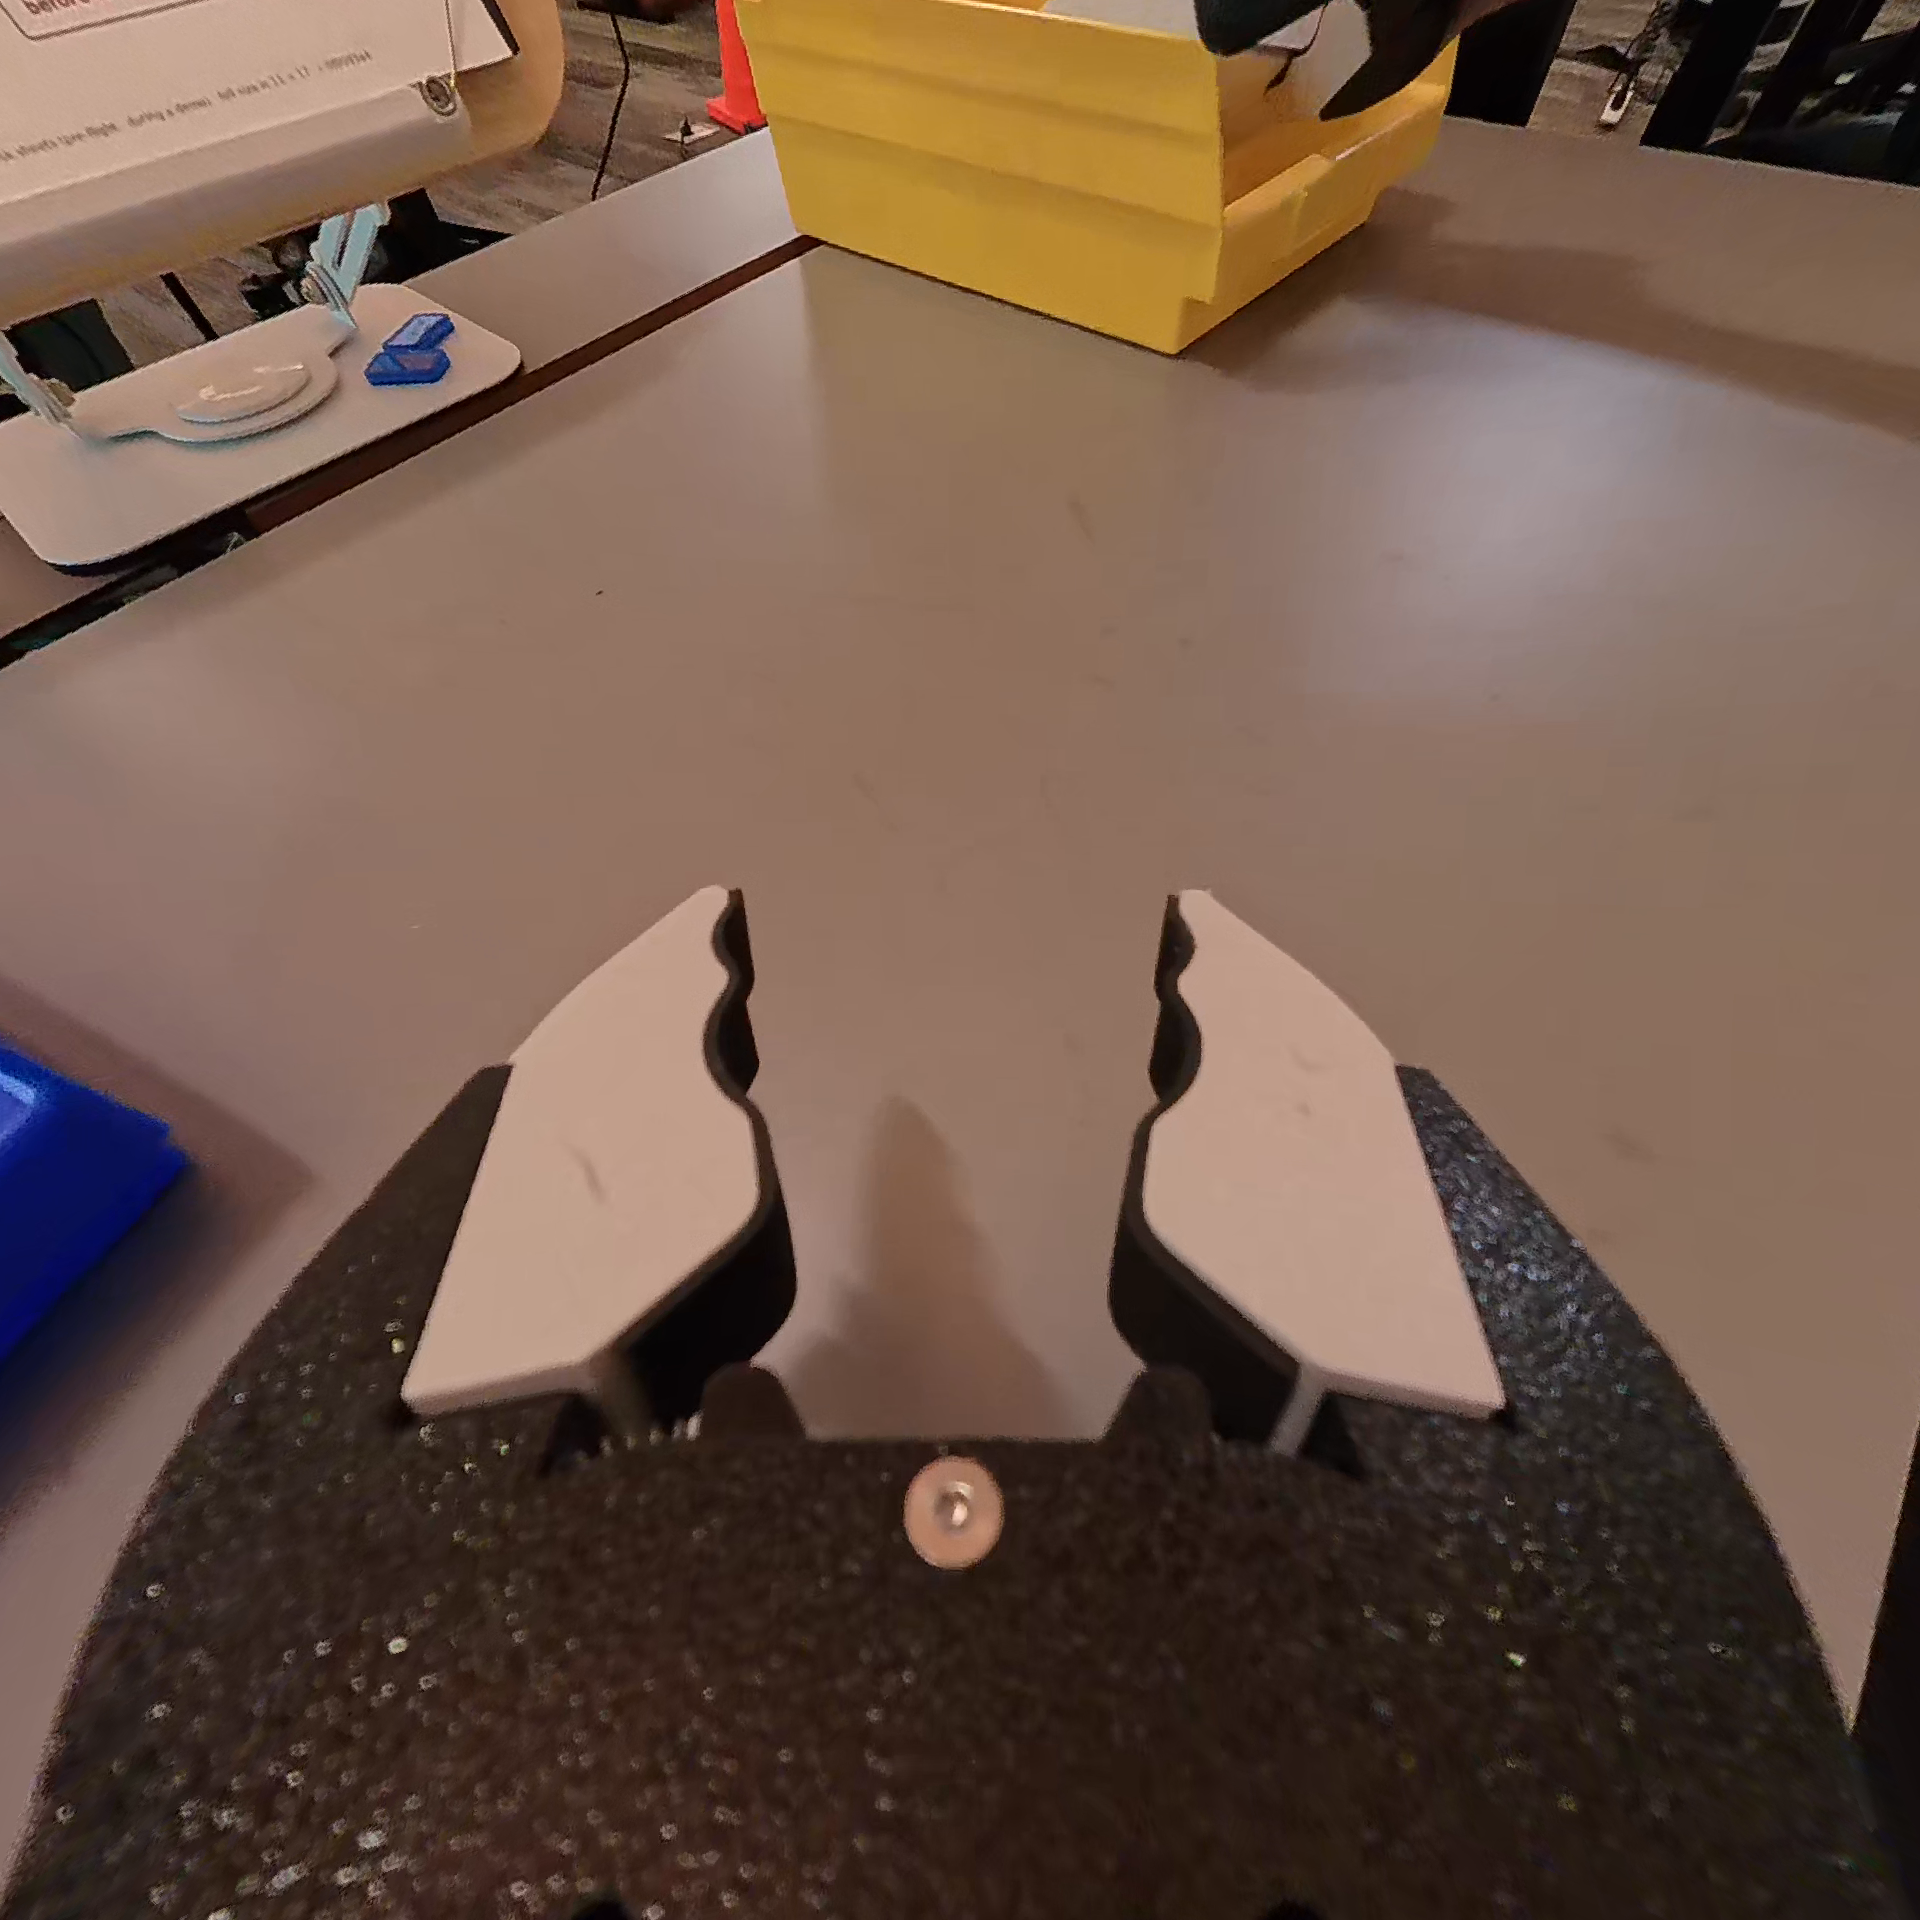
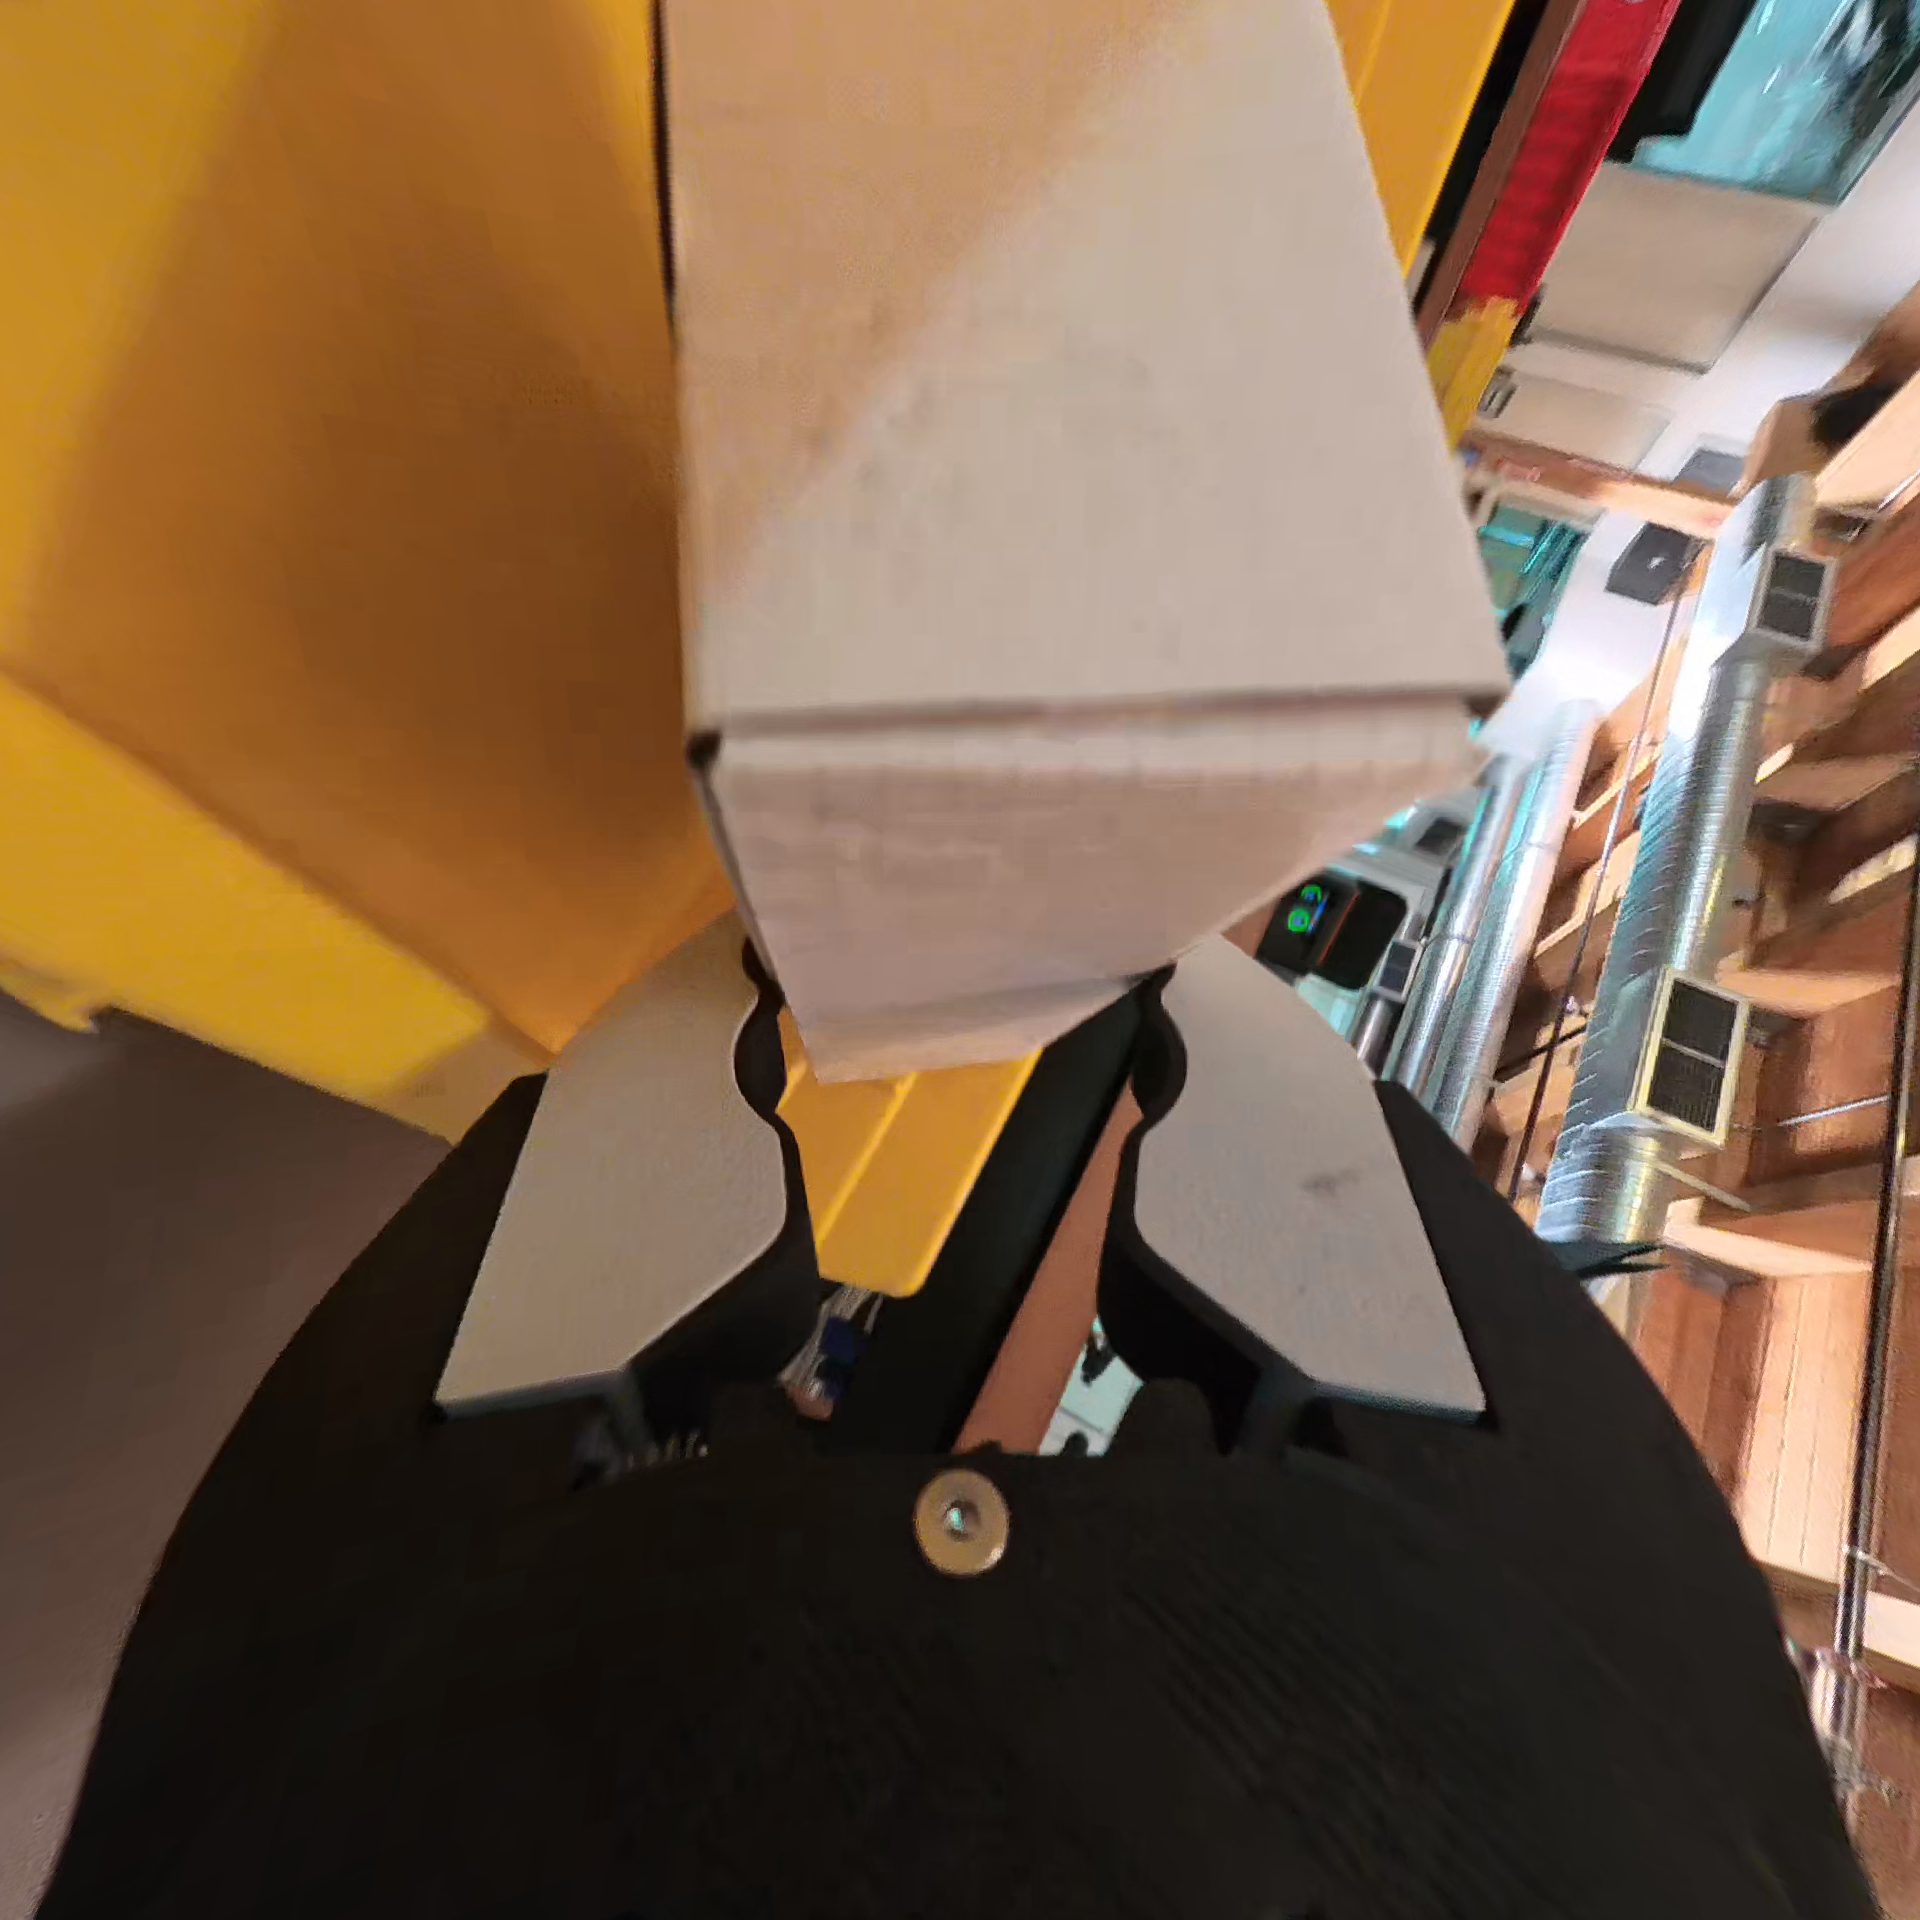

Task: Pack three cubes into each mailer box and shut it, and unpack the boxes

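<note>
My left gripper (image 1: 956, 904) is open and empty, low over the bare grey table (image 1: 1039, 623). My right gripper (image 2: 951, 977) is shut on the end of a closed white mailer box (image 2: 1039, 468) and holds it tilted in the air beside the yellow bin (image 2: 312, 416). In the left wrist view the yellow bin (image 1: 1039, 166) stands at the far side of the table, with the right gripper (image 1: 1351, 73) and a bit of the white box (image 1: 1325, 31) over its right end. No cubes show clearly.
A blue plastic object (image 1: 62, 1174) sits at the left edge of the table. A white stand base (image 1: 208, 436) with two small blue pieces (image 1: 410, 348) is on a neighbouring table at the left. An orange cone (image 1: 738, 73) stands on the floor behind. My right fingertips sit around 50 cm from my left ones.
</note>
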### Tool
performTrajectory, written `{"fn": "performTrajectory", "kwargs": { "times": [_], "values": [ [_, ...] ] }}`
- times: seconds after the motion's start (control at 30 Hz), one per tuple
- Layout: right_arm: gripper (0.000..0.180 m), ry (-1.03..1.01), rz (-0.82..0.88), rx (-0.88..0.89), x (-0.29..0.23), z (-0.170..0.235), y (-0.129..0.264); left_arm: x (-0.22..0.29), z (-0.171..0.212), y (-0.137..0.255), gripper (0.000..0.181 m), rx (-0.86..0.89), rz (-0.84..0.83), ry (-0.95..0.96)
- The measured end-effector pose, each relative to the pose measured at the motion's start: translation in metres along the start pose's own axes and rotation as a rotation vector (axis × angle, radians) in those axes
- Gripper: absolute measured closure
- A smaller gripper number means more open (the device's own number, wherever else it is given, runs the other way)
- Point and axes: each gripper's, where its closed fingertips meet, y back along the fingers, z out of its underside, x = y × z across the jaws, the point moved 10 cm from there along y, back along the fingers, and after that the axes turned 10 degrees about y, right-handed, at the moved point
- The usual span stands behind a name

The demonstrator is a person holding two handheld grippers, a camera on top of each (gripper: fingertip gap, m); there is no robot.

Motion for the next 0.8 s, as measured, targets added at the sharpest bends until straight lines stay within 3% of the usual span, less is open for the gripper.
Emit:
{"fn": "performTrajectory", "kwargs": {
  "times": [0.2,0.57,0.8],
  "values": [
    [0.115,0.077,-0.027,0.084,-0.006,-0.017,-0.001,0.000,0.001,-0.001,0.109,-0.002,0.002,0.009],
    [0.110,-0.049,-0.346,0.458,0.010,-0.001,-0.010,0.005,0.003,-0.005,0.108,-0.030,0.033,0.002],
    [0.099,-0.205,-0.307,0.384,0.011,0.019,-0.015,0.007,0.003,-0.008,0.108,-0.031,0.049,0.012]
  ]
}}
